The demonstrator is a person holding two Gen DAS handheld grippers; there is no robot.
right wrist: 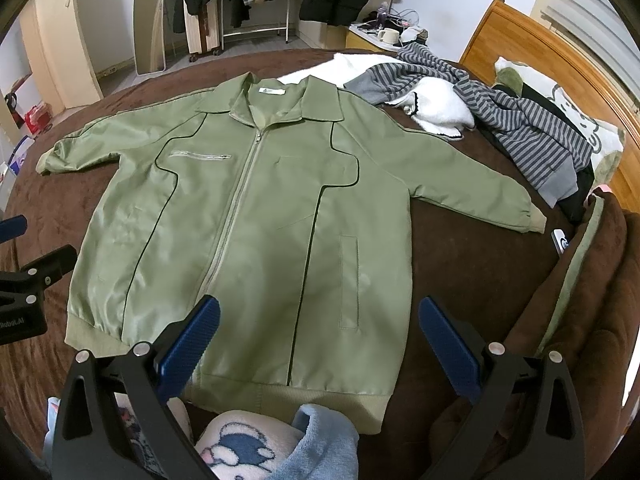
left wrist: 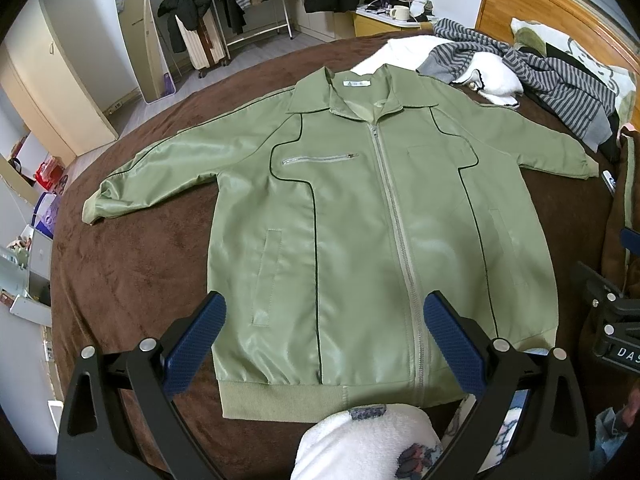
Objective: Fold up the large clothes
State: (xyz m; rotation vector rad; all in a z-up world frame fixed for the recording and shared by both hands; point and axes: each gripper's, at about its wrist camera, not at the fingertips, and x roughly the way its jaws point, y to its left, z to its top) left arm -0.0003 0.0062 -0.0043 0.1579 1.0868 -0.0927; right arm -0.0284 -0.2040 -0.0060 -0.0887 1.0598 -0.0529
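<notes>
Jacket: a green zip-up jacket [left wrist: 360, 220] is laid flat, front up and zipped, on the brown bed cover [left wrist: 132, 264]; both sleeves are spread outward, the collar lies at the far end and the ribbed hem at the near edge.
Left tongs: the left tongs [left wrist: 324, 340] are held wide apart above the hem, left of the zip; nothing is gripped.
Right tongs: the right tongs [right wrist: 320, 344] are likewise spread wide over the hem's right part; nothing is held.
Other clothes: a striped grey garment [right wrist: 520, 120] and a white fleece [right wrist: 436, 108] are piled beyond the right sleeve, near the wooden headboard [right wrist: 532, 44].
</notes>
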